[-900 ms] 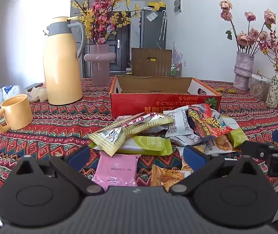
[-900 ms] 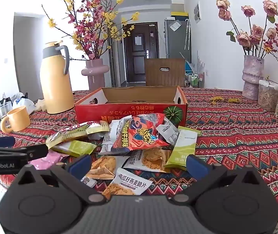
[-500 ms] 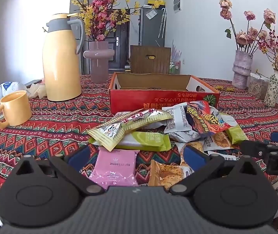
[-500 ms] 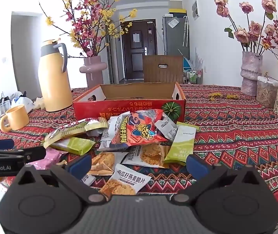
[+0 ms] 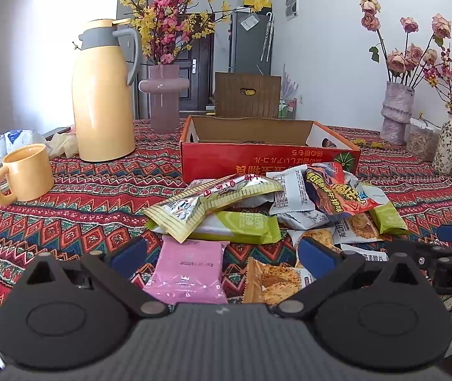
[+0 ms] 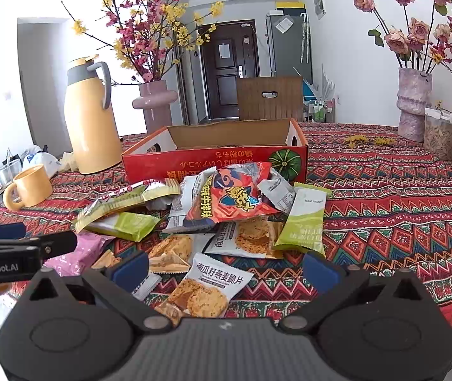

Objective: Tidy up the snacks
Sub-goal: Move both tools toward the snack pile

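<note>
A heap of snack packets (image 5: 257,216) lies on the patterned cloth in front of an open red cardboard box (image 5: 267,158). My left gripper (image 5: 222,255) hovers open over the near edge of the heap, with a pink packet (image 5: 188,270) below and between its blue pads, untouched. My right gripper (image 6: 226,270) is also open, above a white cracker packet (image 6: 207,289). An orange-red chip bag (image 6: 232,193) tops the heap, with a green packet (image 6: 302,222) to its right. Each gripper shows at the edge of the other's view: right gripper (image 5: 448,247), left gripper (image 6: 13,244).
A yellow thermos jug (image 5: 105,95) and a yellow mug (image 5: 26,174) stand to the left, and a pink vase of blossom branches (image 5: 162,95) stands behind them. Vases of dried roses (image 6: 413,101) and a jar stand at the far right. A brown chair back (image 5: 248,95) rises behind the box.
Both views have shifted slightly, so the table scene sits a little higher and more of the near packets shows. Both grippers stay open and nothing has been picked up.
</note>
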Demonstrator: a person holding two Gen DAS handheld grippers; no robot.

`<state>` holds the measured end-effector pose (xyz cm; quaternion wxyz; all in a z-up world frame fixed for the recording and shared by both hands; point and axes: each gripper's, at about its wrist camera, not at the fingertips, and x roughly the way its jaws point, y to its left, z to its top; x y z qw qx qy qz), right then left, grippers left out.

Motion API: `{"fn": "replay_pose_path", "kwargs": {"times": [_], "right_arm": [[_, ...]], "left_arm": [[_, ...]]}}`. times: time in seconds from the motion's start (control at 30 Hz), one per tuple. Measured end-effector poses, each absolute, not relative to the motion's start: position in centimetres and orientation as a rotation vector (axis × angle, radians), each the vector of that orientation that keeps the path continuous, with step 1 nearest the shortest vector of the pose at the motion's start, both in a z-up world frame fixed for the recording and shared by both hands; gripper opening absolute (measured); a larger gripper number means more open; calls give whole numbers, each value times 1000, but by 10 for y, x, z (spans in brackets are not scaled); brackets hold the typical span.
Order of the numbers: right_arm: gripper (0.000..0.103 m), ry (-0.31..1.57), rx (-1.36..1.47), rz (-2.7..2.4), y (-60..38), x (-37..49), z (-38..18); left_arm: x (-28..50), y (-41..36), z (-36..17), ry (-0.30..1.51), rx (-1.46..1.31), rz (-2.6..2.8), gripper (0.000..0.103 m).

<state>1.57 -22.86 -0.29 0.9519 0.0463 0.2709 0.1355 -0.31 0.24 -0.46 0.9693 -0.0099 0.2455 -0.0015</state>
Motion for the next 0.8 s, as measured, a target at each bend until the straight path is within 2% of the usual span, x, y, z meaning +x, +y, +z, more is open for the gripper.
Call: {"fn": "replay_pose_path", "kwargs": {"times": [0.8], "right_arm": [[103, 558, 92, 294, -225, 11, -5]], "left_arm": [[-11, 9, -5, 490, -49, 8, 103]]}}
